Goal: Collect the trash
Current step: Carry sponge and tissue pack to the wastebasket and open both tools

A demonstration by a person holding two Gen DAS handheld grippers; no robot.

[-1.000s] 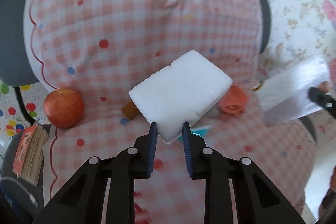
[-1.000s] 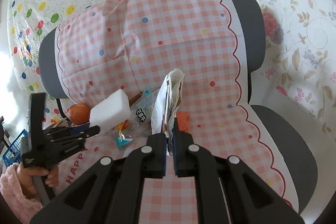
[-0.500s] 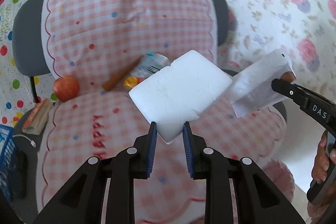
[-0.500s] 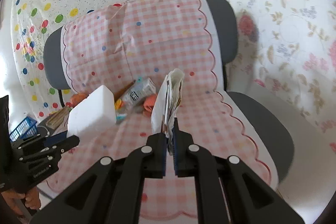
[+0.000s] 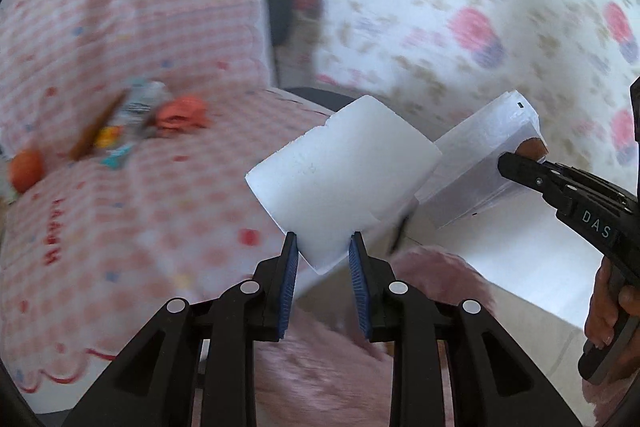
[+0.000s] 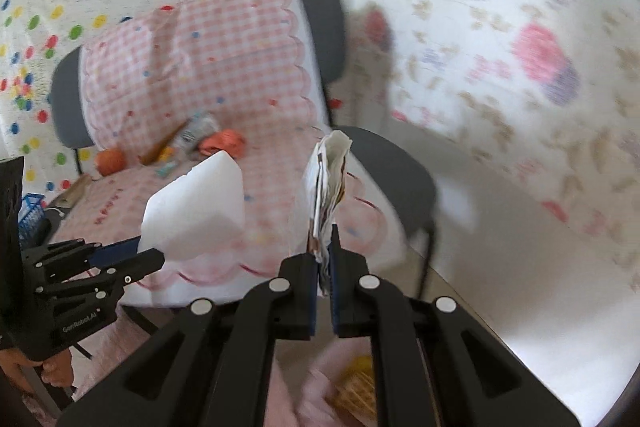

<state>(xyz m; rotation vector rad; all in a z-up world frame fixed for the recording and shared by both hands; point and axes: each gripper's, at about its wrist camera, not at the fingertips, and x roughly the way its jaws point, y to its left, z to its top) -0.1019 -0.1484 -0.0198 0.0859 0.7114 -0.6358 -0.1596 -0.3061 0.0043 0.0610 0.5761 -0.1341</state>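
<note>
chair (image 6: 328,27): grey, pink gingham cover, upper left of right wrist view, blurred
foam block (image 5: 340,171): white, centre of left wrist view, held clear above the seat
folded paper (image 6: 326,187): white wad, centre of right wrist view, standing upright
left gripper (image 5: 323,267): pinching foam block by its lower corner
right gripper (image 6: 325,281): clamped on folded paper's bottom edge
seat litter (image 5: 136,115): wrappers, orange scrap, left of left wrist view, blurred

white foam block (image 5: 340,179), folded paper wad (image 6: 326,187), both aloft

Foam block (image 5: 340,179) and folded paper (image 6: 326,187) carried right, off the chair (image 6: 332,27)
</note>
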